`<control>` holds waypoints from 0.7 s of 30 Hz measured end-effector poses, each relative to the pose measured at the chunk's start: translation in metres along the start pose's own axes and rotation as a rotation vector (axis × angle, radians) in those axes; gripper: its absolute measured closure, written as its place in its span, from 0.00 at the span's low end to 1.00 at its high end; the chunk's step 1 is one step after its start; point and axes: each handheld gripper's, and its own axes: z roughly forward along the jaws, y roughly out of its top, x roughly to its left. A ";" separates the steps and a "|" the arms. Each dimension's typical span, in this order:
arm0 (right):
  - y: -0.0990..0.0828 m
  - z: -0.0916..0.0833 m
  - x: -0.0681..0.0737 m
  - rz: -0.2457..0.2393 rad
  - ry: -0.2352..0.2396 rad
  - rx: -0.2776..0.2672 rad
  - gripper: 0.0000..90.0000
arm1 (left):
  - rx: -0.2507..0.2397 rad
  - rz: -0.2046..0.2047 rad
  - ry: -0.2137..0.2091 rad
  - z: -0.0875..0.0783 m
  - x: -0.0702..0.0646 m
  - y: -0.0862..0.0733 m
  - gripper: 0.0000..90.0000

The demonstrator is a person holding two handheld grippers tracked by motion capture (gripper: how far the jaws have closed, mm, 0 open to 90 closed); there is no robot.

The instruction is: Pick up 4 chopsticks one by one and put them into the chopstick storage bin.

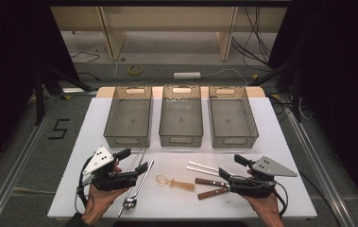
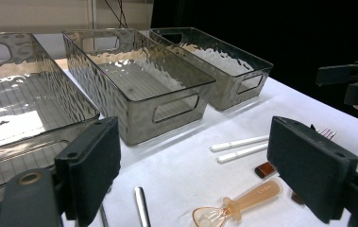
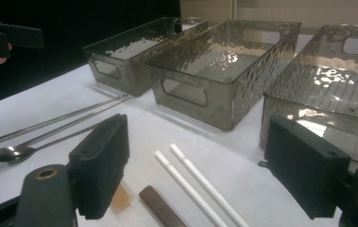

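Metal spoon [image 1: 130, 203] and chopsticks [image 1: 136, 163] lie flat left; brown-handled utensils [image 1: 212, 187] lie flat right.

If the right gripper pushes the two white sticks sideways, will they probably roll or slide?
The two white sticks look thin, straight and rounded, so they would probably roll on the smooth white table. They seem light and may scatter apart. The open right gripper might find them hard to pinch, lying so flat.

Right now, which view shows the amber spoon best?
The high view: the whole amber spoon lies unobstructed on the white mat, bowl to the left. The left gripper view shows it closer, but the bottom edge cuts its bowl. In the right gripper view a jaw hides all but an amber sliver.
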 end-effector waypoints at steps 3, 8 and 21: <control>0.001 -0.001 0.000 0.001 0.001 0.003 0.27 | -0.001 0.001 0.001 -0.001 0.000 0.000 0.20; 0.002 0.000 -0.002 -0.005 0.003 0.014 0.27 | -0.002 -0.002 0.003 0.000 0.001 0.000 0.20; 0.003 0.000 -0.004 -0.017 0.013 0.044 0.28 | 0.066 0.003 0.053 0.000 0.004 0.004 0.20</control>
